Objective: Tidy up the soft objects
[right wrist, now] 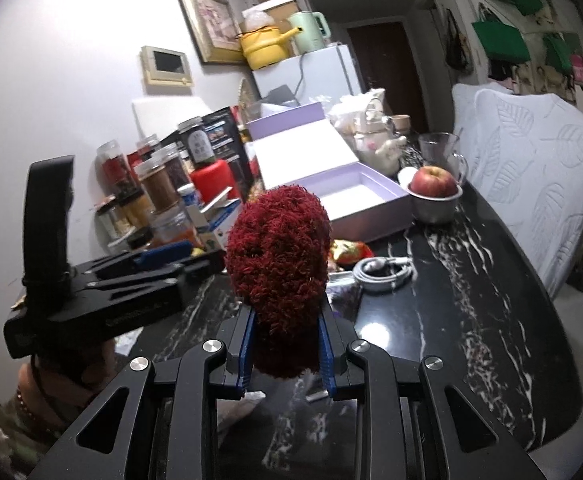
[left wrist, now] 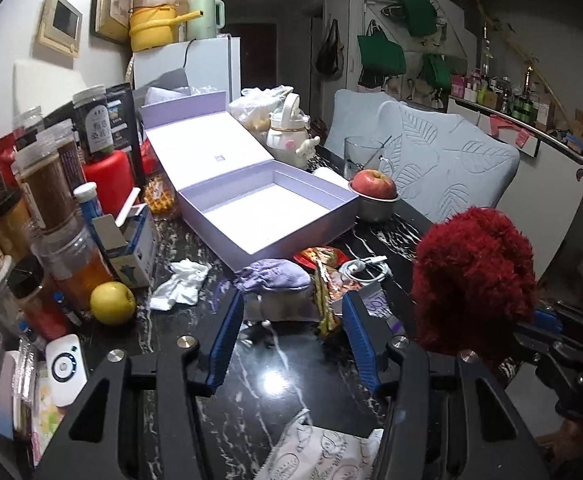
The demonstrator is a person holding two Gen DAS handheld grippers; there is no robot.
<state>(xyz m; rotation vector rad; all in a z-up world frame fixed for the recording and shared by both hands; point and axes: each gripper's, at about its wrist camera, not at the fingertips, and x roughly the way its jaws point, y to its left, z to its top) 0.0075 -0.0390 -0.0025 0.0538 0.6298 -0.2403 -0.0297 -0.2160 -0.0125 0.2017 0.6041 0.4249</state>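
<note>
My right gripper (right wrist: 285, 314) is shut on a fluffy dark red soft object (right wrist: 277, 248), held upright above the black marble table (right wrist: 431, 304); the left wrist view shows it at the right (left wrist: 475, 272). My left gripper (left wrist: 291, 296) is open over the table, with nothing between its blue pads (left wrist: 223, 340). Just beyond its fingertips a crumpled purple cloth (left wrist: 275, 276) lies on a pale block. An open lilac box (left wrist: 299, 240), empty inside, stands behind them, also in the right wrist view (right wrist: 375, 216). A crumpled white cloth (left wrist: 179, 284) lies to the left.
Jars and bottles (left wrist: 51, 200) crowd the table's left side, with a yellow fruit (left wrist: 112, 303) in front. A red apple in a metal bowl (left wrist: 373, 185), a glass mug (left wrist: 361, 156), a coiled white cable (left wrist: 361, 268) and snack packets (left wrist: 323, 258) lie right of the box. A pale chair cover (left wrist: 443, 160) stands beyond.
</note>
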